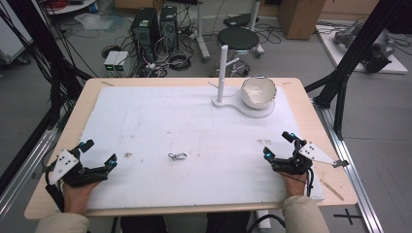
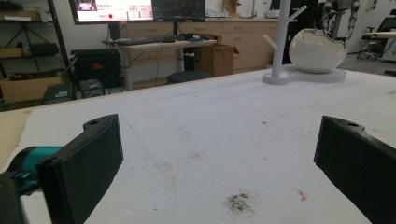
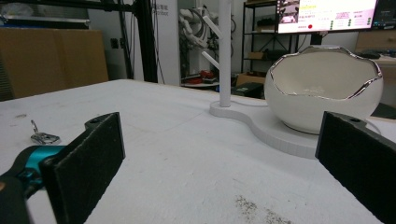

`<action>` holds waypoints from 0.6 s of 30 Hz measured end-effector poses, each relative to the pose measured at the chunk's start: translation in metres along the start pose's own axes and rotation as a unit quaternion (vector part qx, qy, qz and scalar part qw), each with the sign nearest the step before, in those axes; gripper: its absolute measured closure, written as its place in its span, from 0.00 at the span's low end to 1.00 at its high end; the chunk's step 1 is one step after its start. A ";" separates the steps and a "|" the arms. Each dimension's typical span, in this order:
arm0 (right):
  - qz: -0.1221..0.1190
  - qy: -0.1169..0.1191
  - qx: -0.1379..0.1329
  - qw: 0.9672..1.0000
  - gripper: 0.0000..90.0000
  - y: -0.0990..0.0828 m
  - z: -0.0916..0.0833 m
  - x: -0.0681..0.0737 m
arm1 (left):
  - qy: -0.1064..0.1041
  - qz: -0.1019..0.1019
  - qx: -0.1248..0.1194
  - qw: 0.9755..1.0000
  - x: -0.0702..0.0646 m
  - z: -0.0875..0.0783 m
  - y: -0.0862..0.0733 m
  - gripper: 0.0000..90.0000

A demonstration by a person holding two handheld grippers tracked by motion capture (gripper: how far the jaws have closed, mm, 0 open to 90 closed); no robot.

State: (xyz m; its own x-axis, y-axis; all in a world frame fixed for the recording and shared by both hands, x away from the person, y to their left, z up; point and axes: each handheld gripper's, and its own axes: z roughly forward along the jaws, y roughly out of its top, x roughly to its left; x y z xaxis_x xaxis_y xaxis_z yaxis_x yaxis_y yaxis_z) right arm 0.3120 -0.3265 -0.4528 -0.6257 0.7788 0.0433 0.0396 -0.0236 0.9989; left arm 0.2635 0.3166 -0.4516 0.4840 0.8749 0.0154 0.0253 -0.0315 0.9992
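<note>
A small silver metal clip [image 1: 178,156] lies on the white mat [image 1: 160,121] near the front middle; it also lies at the left of the right gripper view [image 3: 43,136]. A white stand with an upright peg [image 1: 223,73] and an egg-shaped white bowl [image 1: 258,91] sits at the back right, seen too as the bowl [image 3: 322,88] and the bowl [image 2: 317,51]. My left gripper [image 1: 99,153] rests open at the front left, nothing between its jaws [image 2: 219,163]. My right gripper [image 1: 278,144] rests open at the front right, also empty [image 3: 219,163].
The wooden table's edge [image 1: 58,141] frames the mat. A dark smudge [image 1: 128,155] marks the mat near the left gripper. Beyond the table stand a black stool [image 1: 238,39], computer towers [image 1: 145,29], cables and a cardboard box [image 1: 301,17].
</note>
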 end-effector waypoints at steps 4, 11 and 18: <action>0.003 0.001 -0.001 1.000 0.00 0.000 0.000 0.000 | 0.001 -0.002 -0.002 1.000 0.000 0.000 0.000 0.02; 0.000 0.000 0.001 1.000 0.00 0.000 0.000 0.000 | 0.001 -0.004 0.001 1.000 0.000 0.000 0.000 0.02; -0.005 0.001 -0.002 1.000 0.00 0.000 0.000 0.000 | -0.002 -0.010 -0.003 1.000 0.002 0.000 0.000 0.02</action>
State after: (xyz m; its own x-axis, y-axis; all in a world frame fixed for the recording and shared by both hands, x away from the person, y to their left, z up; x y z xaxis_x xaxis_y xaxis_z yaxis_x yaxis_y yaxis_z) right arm 0.3124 -0.3264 -0.4528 -0.6274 0.7780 0.0338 0.0307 -0.0186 0.9994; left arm 0.2641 0.3179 -0.4517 0.4867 0.8736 -0.0041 0.0299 -0.0120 0.9995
